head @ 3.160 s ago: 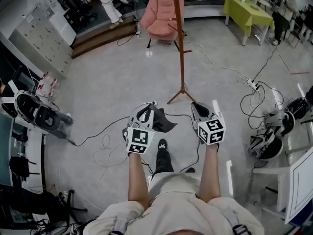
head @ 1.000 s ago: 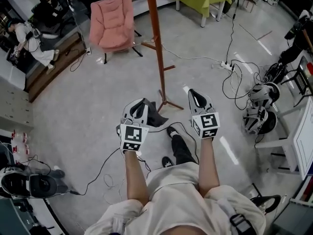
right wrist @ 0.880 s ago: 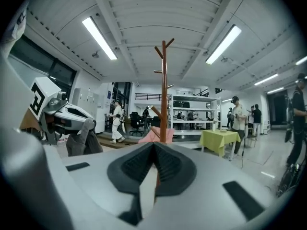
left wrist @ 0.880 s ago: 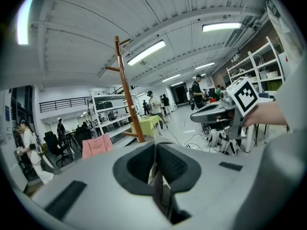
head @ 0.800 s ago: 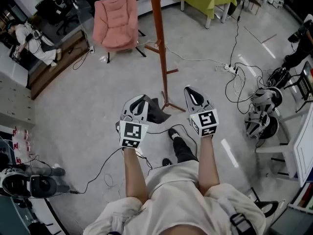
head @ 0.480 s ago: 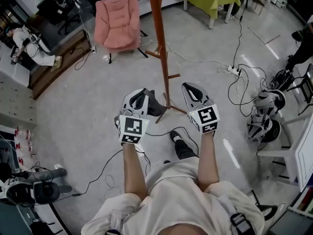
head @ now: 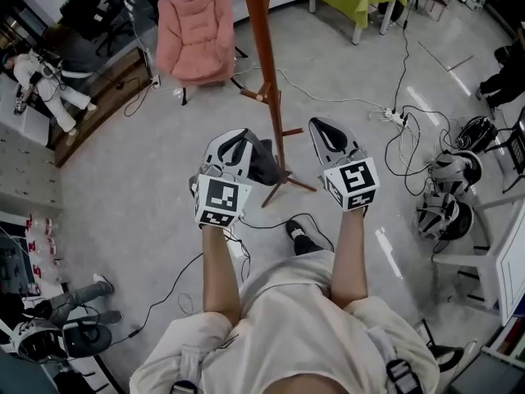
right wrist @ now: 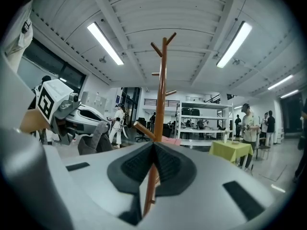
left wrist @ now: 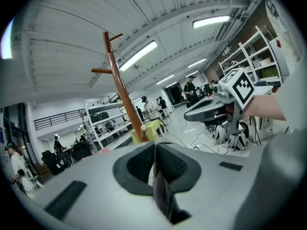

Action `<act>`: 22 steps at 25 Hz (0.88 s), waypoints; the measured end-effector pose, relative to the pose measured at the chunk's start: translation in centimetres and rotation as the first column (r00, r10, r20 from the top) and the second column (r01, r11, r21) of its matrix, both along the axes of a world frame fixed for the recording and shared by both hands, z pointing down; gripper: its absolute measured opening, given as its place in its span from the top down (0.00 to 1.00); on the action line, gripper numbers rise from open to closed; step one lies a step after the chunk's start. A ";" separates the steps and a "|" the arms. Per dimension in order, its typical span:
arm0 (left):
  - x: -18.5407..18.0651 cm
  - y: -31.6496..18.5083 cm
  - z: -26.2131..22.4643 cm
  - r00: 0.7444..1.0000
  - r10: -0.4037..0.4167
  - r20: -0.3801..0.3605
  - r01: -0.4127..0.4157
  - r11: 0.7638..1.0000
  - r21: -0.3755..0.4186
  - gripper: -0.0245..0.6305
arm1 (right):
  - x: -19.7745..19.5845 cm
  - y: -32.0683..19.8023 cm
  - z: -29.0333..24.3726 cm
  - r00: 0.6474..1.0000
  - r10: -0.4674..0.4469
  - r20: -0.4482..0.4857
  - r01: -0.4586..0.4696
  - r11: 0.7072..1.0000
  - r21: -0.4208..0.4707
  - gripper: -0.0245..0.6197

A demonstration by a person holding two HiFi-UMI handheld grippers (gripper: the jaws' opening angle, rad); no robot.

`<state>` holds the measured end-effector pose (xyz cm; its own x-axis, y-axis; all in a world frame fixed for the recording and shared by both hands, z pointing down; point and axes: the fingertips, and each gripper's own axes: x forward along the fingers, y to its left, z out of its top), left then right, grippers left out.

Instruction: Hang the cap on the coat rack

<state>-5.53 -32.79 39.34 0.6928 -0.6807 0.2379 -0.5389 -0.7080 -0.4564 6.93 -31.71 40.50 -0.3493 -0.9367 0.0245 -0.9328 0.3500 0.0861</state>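
Two tools are held up in front of us, one on each side of the coat rack (head: pixel 267 56). Our left tool (head: pixel 239 138) is closed on the dark cap (head: pixel 264 164), with a fold of cloth pinched between its jaws. The cap hangs near the brown pole, not on any peg. Our right tool (head: pixel 326 128) is closed too and holds nothing; the pole shows behind its jaws. Farther away, a pink chair (head: pixel 195 27) stands on the floor.
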 end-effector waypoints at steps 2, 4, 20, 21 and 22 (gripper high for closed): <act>0.6 -0.4 -0.3 1.000 0.002 0.008 -0.002 1.000 0.007 0.94 | 0.2 -0.3 -0.3 1.000 -0.013 -0.014 0.013 1.000 0.000 0.95; 1.2 -0.8 -0.8 1.000 0.001 0.013 -0.002 1.000 0.018 0.94 | 0.5 -0.8 -0.4 0.999 -0.023 -0.027 0.023 1.000 0.000 0.95; 2.5 -5.7 -3.5 0.998 -0.052 0.027 0.050 0.996 0.078 0.94 | 1.9 -6.2 -1.7 0.996 -0.074 -0.039 0.075 0.997 0.021 0.95; 2.5 -6.0 -3.5 0.998 -0.055 0.027 0.053 0.996 0.078 0.94 | 1.8 -6.5 -1.7 0.996 -0.080 -0.042 0.081 0.997 0.019 0.95; 2.5 -6.4 -3.5 0.998 -0.059 0.029 0.056 0.995 0.077 0.94 | 1.7 -6.8 -1.7 0.995 -0.085 -0.047 0.086 0.996 0.017 0.95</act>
<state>-3.08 -39.18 35.83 0.6451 -0.7362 0.2047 -0.5625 -0.6388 -0.5249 8.68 -38.47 38.76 -0.4269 -0.9039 0.0247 -0.8945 0.4261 0.1354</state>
